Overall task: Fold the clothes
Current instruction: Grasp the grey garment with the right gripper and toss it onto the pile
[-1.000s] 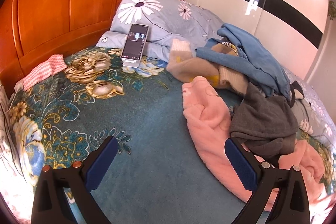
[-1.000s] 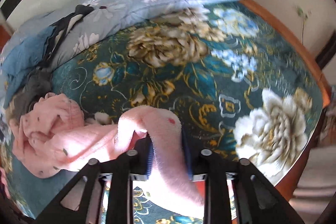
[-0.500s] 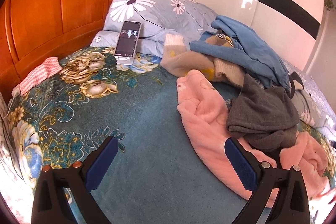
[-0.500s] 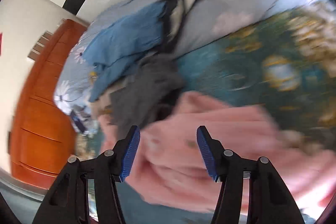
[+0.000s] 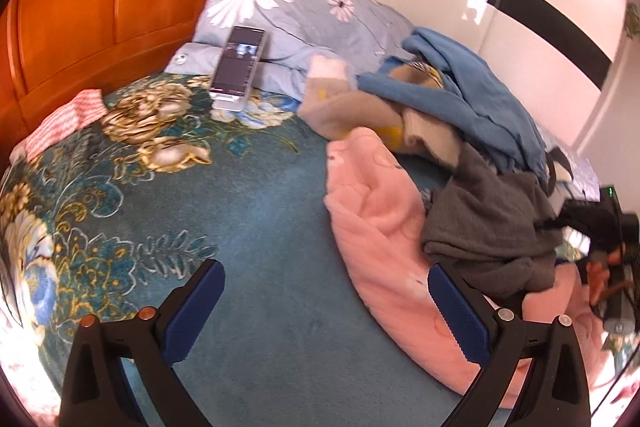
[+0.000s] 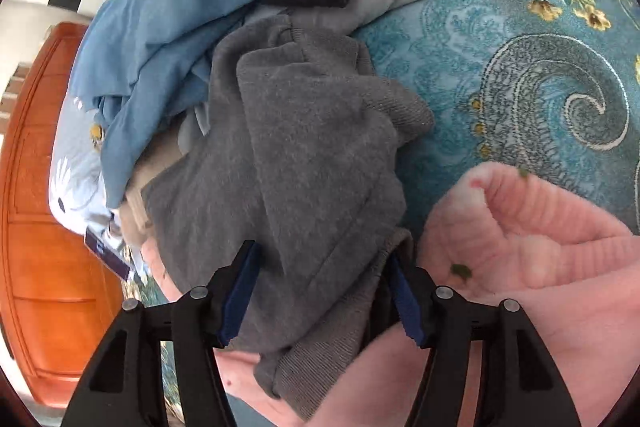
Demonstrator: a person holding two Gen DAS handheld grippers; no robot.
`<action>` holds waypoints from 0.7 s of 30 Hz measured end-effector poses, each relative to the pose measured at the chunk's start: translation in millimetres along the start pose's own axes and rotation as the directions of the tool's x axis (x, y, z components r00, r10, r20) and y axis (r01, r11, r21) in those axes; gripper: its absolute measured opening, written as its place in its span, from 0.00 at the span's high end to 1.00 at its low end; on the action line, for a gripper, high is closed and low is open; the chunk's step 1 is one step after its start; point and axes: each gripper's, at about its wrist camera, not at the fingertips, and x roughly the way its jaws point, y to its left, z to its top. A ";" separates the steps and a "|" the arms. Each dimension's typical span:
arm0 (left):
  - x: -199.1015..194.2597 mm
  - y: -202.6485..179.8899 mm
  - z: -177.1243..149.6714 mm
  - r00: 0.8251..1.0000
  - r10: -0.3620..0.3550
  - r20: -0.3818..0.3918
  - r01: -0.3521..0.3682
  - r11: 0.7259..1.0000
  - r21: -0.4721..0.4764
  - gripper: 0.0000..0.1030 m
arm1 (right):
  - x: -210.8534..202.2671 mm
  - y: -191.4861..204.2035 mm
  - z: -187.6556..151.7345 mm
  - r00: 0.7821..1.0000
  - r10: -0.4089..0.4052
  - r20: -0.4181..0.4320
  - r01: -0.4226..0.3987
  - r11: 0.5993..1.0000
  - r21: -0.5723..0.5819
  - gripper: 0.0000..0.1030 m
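From the left wrist view, the left hand-held gripper point(image 5: 324, 307) hangs over the teal flowered bed cover point(image 5: 248, 211) with its jaws spread wide and nothing between them. The pile of clothes lies ahead and to its right: a pink fleece garment point(image 5: 376, 227) stretches from near the pillow point(image 5: 304, 15) down toward the camera, its long axis running roughly away from the gripper, and a grey sweatshirt point(image 5: 492, 231) sits bunched on top of it. A blue garment point(image 5: 468, 95) lies farther back. A phone point(image 5: 240, 63) leans against the pillow.

From the right wrist view, the right hand-held gripper point(image 6: 320, 297) has its jaws parted on either side of a fold of the grey sweatshirt point(image 6: 304, 147), not pinching it yet. The sweatshirt lies directly ahead, running up and away toward the blue garment point(image 6: 176, 23), with the pink fleece point(image 6: 532, 247) just beside on the right. The right gripper is plainly the nearer one, so closing on the grey fold looks like its move.
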 end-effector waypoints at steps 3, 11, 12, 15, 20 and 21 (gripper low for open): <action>2.9 -5.6 -0.4 1.000 -0.022 -0.010 0.022 0.999 0.035 0.00 | -3.1 6.0 3.0 0.999 0.032 -0.005 -0.031 0.999 0.004 0.78; 16.7 -19.0 1.9 0.995 -0.083 -0.054 0.087 0.993 0.076 0.00 | -73.5 82.1 24.2 0.976 0.215 0.025 -0.207 0.963 -0.172 0.88; 18.3 -21.5 1.2 0.994 -0.092 -0.062 0.097 0.991 0.087 0.00 | -86.8 98.2 28.2 0.970 0.243 0.031 -0.232 0.951 -0.202 0.88; 20.4 -28.5 -1.3 0.990 -0.120 -0.071 0.128 0.985 0.113 0.00 | -130.8 151.4 42.1 0.949 0.310 0.066 -0.276 0.910 -0.308 0.88; 30.3 -32.0 -1.3 0.985 -0.140 -0.099 0.150 0.983 0.103 0.00 | -202.1 235.6 85.0 0.902 0.378 0.207 -0.250 0.851 -0.461 0.88; 32.5 -31.7 -1.0 0.984 -0.143 -0.106 0.153 0.983 0.098 0.00 | -209.0 248.6 96.5 0.894 0.381 0.235 -0.240 0.850 -0.468 0.88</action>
